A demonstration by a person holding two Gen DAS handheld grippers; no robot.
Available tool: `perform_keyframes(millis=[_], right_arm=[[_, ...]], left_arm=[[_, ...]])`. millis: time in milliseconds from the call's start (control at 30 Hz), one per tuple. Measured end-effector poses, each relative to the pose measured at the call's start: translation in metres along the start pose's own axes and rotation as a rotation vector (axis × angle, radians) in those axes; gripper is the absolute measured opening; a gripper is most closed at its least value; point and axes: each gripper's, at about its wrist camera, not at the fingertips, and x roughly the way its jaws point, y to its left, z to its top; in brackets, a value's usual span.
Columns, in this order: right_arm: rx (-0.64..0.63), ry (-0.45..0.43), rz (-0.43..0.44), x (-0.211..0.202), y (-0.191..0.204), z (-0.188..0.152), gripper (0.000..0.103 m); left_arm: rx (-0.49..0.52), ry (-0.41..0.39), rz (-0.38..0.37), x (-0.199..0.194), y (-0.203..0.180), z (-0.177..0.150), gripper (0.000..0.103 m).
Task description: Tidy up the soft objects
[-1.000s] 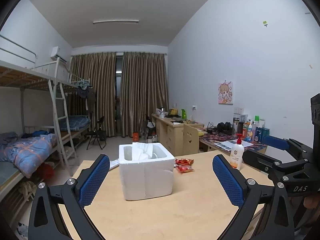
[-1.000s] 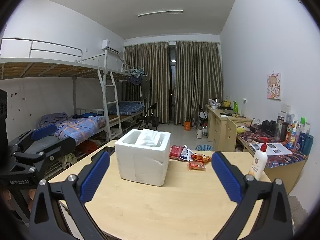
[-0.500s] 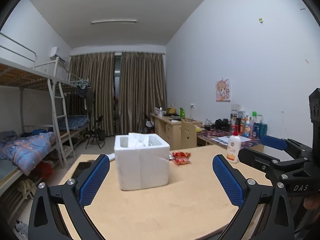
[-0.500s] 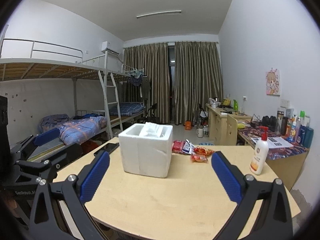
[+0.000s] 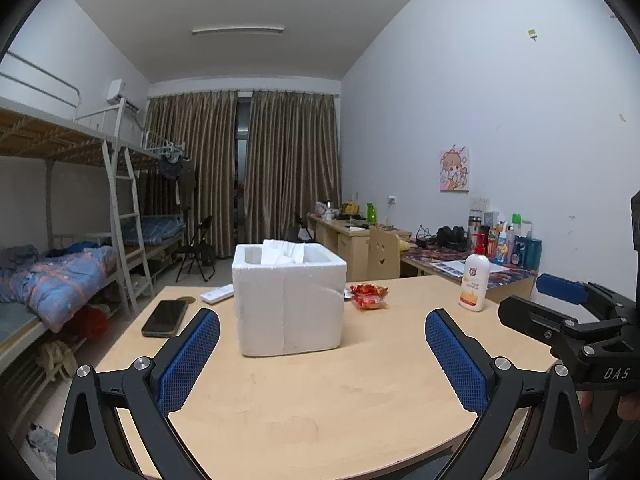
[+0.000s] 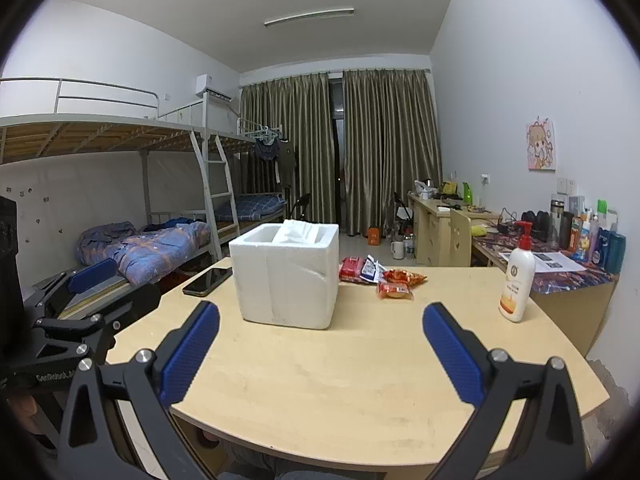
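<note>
A white foam box (image 5: 289, 298) (image 6: 286, 274) stands on the wooden table (image 5: 320, 408) (image 6: 340, 372), with white soft material (image 5: 282, 250) (image 6: 298, 232) sticking out of its top. My left gripper (image 5: 322, 354) is open and empty, held back near the table's front edge with the box ahead between its blue pads. My right gripper (image 6: 320, 346) is open and empty too, the box ahead and slightly left. Red snack packets (image 5: 368, 296) (image 6: 396, 282) lie to the right of the box.
A lotion pump bottle (image 5: 474, 276) (image 6: 517, 280) stands at the table's right. A black phone (image 5: 165, 318) (image 6: 208, 281) and a white remote (image 5: 216, 293) lie at the left. Bunk beds (image 6: 140, 200) stand left, desks (image 6: 440, 220) along the right wall.
Both grippers have sunk lower and drawn back from the foam box, so I see its side more than its opening. Both stay open and empty.
</note>
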Motion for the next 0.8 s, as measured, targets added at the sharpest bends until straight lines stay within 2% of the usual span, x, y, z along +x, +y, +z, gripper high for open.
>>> perform_keyframes(millis=[800], right_arm=[[0.035,0.031,0.024,0.003,-0.004,-0.022,0.103]], left_arm=[[-0.057,0.038,0.016,0.008,0.007,-0.021,0.103]])
